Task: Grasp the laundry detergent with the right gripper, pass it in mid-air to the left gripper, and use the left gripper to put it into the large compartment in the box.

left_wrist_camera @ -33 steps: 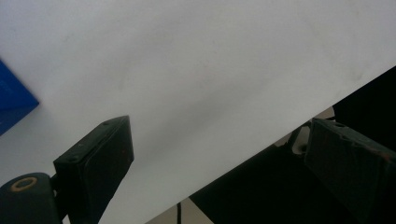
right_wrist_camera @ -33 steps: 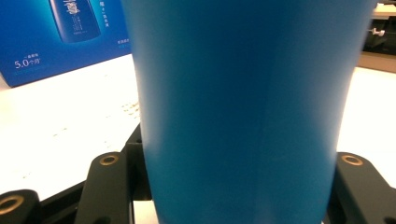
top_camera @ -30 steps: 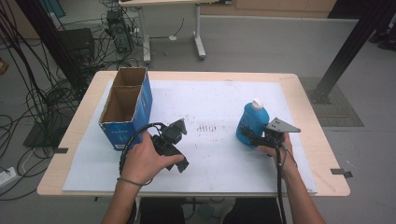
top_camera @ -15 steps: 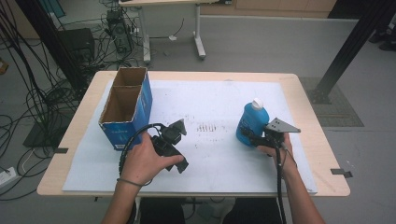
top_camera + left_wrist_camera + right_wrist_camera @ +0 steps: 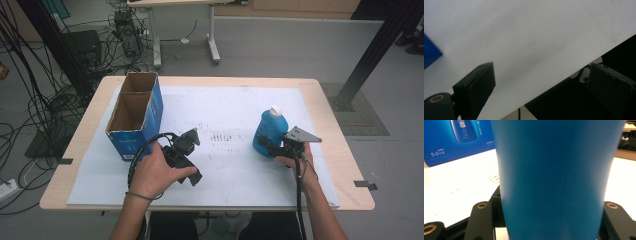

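One item in hand: blue bottle [image 5: 270, 131], white cap up, standing upright on the white sheet [image 5: 235, 107] of the desk [image 5: 327, 107], well to the right of the open cardboard box [image 5: 134, 115]. Right tool [image 5: 268, 146] is gripping the bottle low on its body, jaws pressing both sides per right gripper view [image 5: 554, 182]. Bottle base appears to be resting on the sheet, not lifted. Left tool [image 5: 191, 145] is idling just right of the box, jaws standing wide, nothing between them. Judgement: grasp done; lift, carry toward the box and placing inside are pending, approx. early stage. Box compartments are looking empty.
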{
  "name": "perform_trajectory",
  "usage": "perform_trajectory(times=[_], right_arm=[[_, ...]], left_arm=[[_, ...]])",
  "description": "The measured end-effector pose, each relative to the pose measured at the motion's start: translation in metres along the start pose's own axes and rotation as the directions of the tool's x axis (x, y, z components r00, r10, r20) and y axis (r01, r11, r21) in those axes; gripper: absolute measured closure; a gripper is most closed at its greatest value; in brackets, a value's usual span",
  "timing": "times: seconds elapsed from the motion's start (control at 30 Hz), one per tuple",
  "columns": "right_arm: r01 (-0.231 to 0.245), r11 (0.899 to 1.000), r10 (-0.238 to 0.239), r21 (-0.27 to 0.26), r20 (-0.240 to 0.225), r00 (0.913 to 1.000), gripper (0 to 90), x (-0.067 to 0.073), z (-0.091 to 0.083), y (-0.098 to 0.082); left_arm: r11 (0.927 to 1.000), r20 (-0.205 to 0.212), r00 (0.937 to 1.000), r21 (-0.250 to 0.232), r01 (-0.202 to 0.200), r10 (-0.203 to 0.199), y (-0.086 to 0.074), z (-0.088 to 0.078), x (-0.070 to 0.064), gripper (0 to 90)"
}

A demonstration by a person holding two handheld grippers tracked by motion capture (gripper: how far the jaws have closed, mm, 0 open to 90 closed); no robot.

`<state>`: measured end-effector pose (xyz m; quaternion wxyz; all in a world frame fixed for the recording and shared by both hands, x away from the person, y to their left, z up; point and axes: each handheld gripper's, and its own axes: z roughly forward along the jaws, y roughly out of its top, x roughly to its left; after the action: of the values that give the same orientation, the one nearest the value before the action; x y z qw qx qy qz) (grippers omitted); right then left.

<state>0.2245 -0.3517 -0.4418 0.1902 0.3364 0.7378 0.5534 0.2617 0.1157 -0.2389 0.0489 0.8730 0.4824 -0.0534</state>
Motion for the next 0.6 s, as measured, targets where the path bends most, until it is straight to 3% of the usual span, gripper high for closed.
perform_trajectory(times=[0.6], right_arm=[[0.003, 1.0, -0.003, 0.005, 0.001, 1.0, 41.8, -0.0002, 0.0, 0.0013]], left_arm=[[1.0, -0.003, 1.0, -0.004, -0.004, 0.004, 0.0027, -0.0017, -0.0014, 8.3]])
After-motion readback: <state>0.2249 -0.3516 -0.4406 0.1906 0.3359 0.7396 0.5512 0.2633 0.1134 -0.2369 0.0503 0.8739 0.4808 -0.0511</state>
